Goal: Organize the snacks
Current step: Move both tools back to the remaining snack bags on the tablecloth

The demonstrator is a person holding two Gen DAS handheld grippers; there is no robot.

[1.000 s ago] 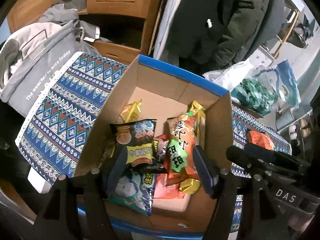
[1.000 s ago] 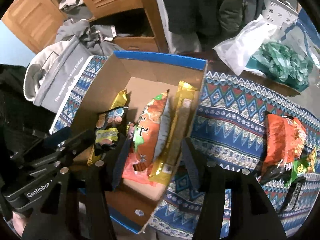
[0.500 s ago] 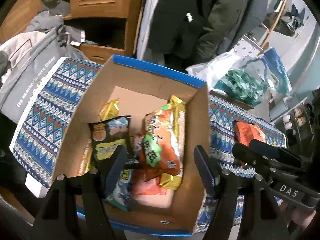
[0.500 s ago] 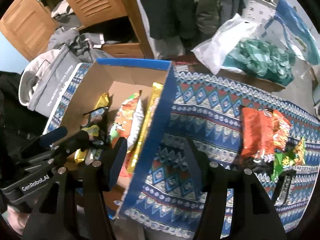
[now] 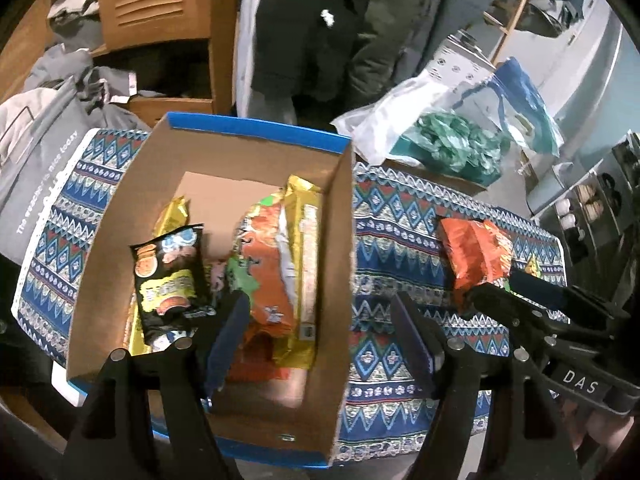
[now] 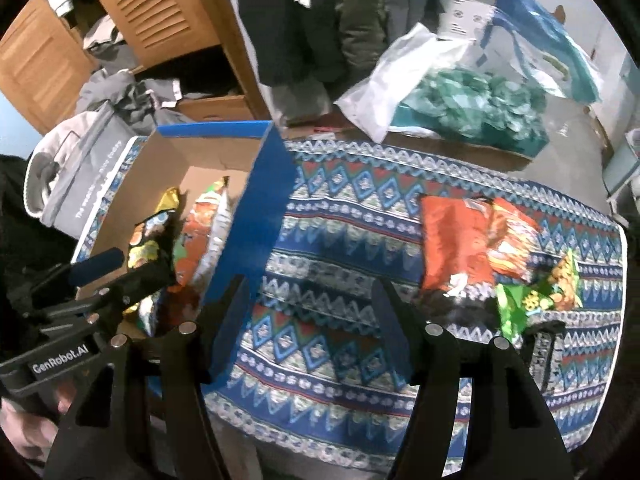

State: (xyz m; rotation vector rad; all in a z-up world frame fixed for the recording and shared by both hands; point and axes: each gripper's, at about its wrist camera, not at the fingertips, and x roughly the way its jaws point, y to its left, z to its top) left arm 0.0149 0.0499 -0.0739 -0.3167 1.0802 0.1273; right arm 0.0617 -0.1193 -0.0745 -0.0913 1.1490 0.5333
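**Operator:** Left wrist view first, from the left. A grey bag lies at the far left edge of the patterned tablecloth. Beside it stands my cardboard box with the blue rim. Inside, from the left: a gold packet, a black snack bag, then an orange-and-green bag leaning on a tall yellow packet against the right wall.

**Observer:** And your left gripper?

**Operator:** The left gripper hangs above the box's near right corner, jaws apart with nothing between the pads; one finger is over the snacks, the other over the cloth outside the wall.

**Observer:** What remains outside the box?

**Operator:** In the right wrist view, an orange snack bag lies on the cloth, well to the right of the box, overlapping a second orange-red bag. Just right of and nearer than those, a green packet touches them. Near it at the cloth's edge is something dark I cannot identify.

**Observer:** Right gripper?

**Operator:** The right gripper is over bare cloth between the box's blue wall and the orange bags, jaws opening, holding nothing. Its left finger sits close beside the wall; I cannot tell whether they touch. At the far right, a white plastic bag and a bundle of green material lie past the cloth.
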